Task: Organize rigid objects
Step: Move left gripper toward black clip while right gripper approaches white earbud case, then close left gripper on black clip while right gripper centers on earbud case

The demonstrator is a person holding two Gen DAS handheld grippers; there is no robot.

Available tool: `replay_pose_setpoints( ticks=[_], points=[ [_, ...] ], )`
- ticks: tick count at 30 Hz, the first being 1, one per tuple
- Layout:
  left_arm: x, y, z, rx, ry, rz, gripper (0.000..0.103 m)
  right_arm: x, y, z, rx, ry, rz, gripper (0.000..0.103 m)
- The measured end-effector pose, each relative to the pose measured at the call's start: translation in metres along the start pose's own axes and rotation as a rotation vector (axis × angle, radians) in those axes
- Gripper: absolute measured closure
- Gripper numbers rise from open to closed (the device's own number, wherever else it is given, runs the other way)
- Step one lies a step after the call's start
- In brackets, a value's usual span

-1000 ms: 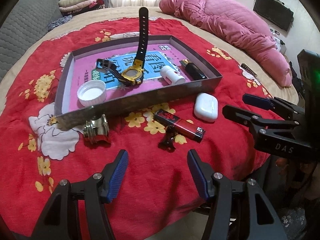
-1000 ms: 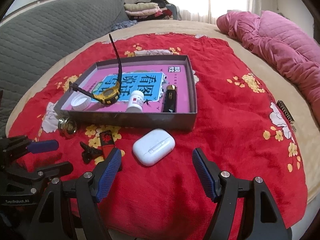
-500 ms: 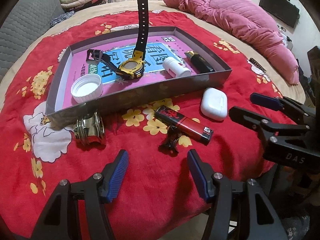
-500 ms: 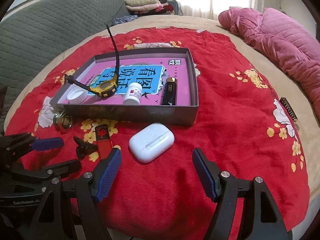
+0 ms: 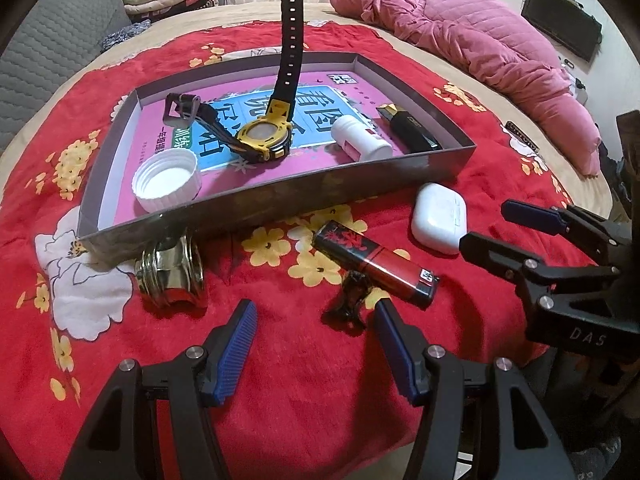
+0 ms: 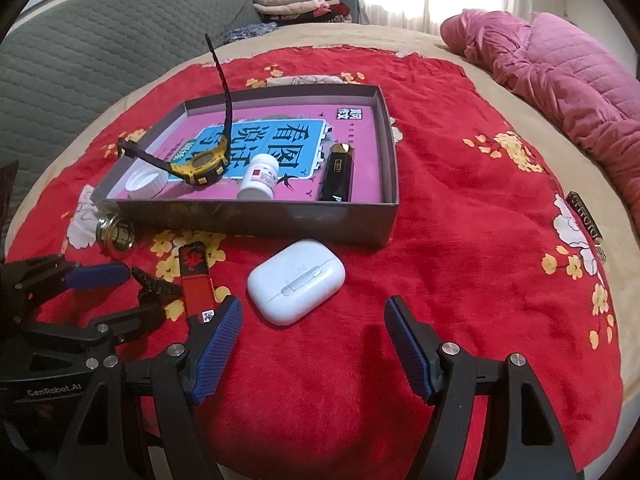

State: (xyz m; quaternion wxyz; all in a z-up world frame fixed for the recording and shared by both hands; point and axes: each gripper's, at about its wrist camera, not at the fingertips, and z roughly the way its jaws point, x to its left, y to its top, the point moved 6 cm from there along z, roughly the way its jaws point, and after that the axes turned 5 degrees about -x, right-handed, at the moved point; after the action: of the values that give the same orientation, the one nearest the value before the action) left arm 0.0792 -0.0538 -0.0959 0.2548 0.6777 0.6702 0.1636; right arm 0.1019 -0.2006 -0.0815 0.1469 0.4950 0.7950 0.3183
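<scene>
Lighter (image 5: 374, 266) sits on the red blanket (image 5: 280, 380) just outside the box's (image 5: 280, 204) near wall, black clip (image 5: 352, 300) touching it. Left gripper (image 5: 316, 344) and right gripper (image 6: 314, 344) both gape empty; closing now might snag both, I reckon.

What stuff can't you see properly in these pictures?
- The person: only the left claw and right claw show; both frames cut off the hands.
- Small black thing: too small and dark to name in either view.
- White bottle: label print too tiny to read.
- Shiny metal piece: left view, partly tucked against the box wall.
</scene>
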Motion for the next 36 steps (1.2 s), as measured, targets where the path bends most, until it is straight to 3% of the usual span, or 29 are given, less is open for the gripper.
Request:
replay_pose_setpoints(
  ticks=[36],
  points=[
    [0.012, 0.007, 0.02, -0.024, -0.072, -0.045, 0.045, 0.006, 0.004, 0.043, -0.009, 0.069, -0.122, 0.027]
  ],
)
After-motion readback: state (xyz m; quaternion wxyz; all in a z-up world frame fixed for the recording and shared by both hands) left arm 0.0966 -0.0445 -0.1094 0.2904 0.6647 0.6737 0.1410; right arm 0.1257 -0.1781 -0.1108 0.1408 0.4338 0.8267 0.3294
